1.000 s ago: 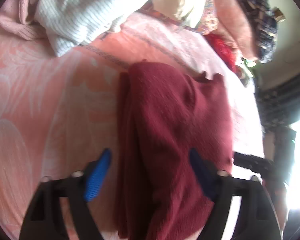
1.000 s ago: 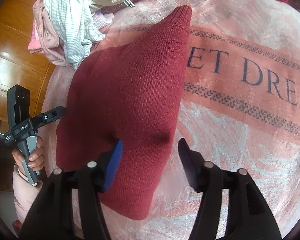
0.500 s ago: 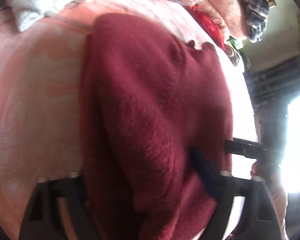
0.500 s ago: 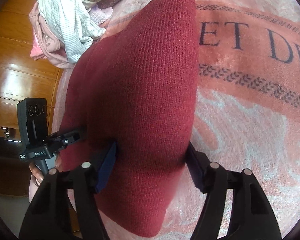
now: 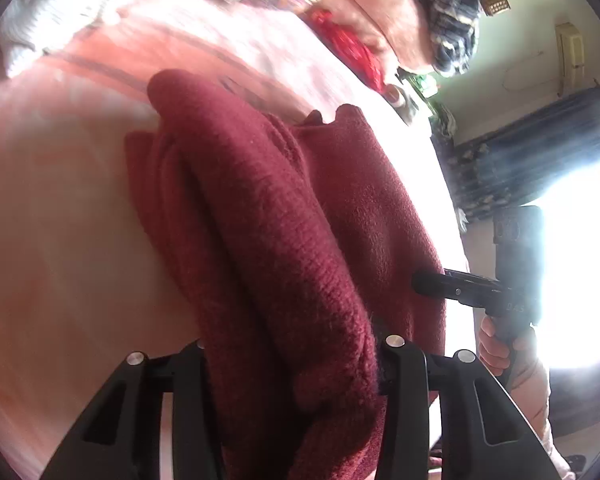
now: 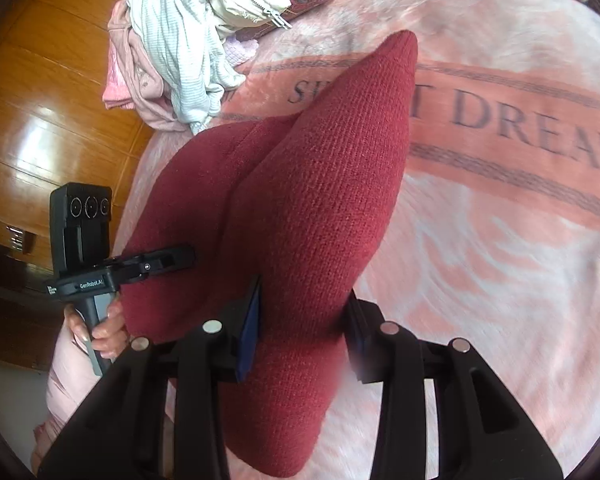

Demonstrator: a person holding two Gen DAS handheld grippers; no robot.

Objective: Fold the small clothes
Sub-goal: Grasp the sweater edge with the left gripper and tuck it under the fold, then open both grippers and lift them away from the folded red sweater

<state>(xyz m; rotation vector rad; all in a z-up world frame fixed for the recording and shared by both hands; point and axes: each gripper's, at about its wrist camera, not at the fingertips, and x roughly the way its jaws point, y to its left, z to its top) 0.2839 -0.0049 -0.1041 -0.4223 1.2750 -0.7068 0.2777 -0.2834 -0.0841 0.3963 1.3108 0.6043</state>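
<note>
Maroon sweater [image 6: 312, 200] btwn closing grippers

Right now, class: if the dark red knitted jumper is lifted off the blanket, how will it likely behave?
The jumper will probably flop and sag, since it already bunches into soft ridges. Its coarse knit should resist slipping. Thick folds suggest some weight.

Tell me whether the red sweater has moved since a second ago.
Yes. The red sweater has lifted off the blanket, now covering part of its lettering.

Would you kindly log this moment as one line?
left tool: closing on dark red knitted garment | right tool: closing on it | surface: pink blanket
</note>
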